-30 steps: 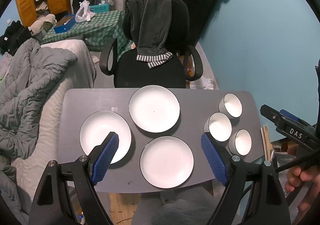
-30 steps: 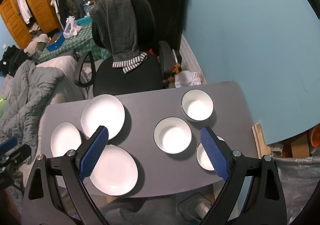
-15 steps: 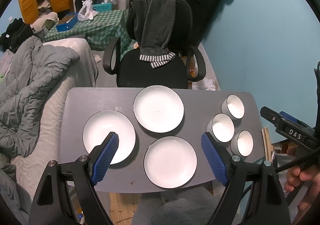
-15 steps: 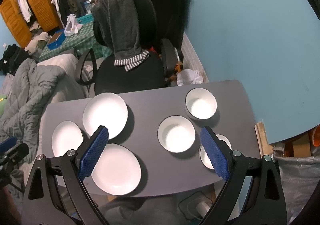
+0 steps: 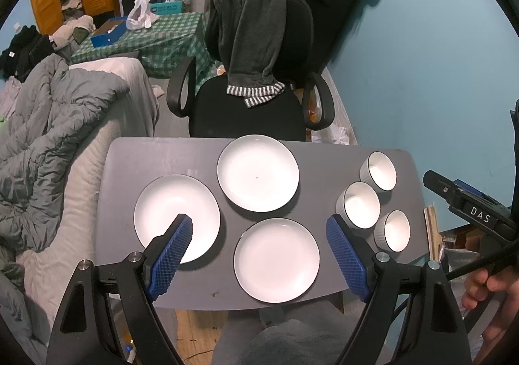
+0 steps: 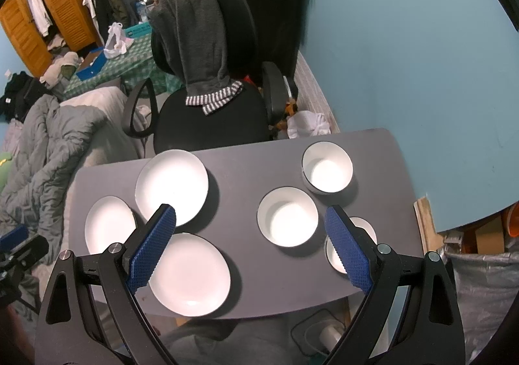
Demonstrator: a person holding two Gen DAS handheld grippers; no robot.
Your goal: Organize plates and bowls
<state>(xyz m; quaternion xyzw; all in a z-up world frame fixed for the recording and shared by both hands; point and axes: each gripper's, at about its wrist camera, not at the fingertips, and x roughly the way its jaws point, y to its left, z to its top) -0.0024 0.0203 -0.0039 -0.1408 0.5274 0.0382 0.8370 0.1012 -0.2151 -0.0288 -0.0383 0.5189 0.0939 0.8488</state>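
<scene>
Three white plates and three white bowls lie singly on the grey bench (image 5: pixel 162 154), none stacked. Taking the middle bowl (image 6: pixel 288 217) as landmark: the far bowl (image 6: pixel 327 167) lies just beyond it towards the office chair (image 6: pixel 207 118), the near bowl (image 6: pixel 352 245) just beside it on the near side, partly hidden behind a blue pad. The far plate (image 5: pixel 258 173), left plate (image 5: pixel 176 217) and near plate (image 5: pixel 276 259) lie well apart from it, towards the bed (image 5: pixel 48 144).

The left gripper (image 5: pixel 259 254) and right gripper (image 6: pixel 249 245) both hover above the bench, jaws wide apart and empty. Over the last second both views have drifted only slightly and no dish has shifted, so the sorting has probably not begun.

The left wrist view shows all three bowls unobstructed, plus a hand (image 5: pixel 486 287) holding the other tool. The right wrist view alone shows the middle bowl centred between its pads, which suggests it as the likely first pick.
</scene>
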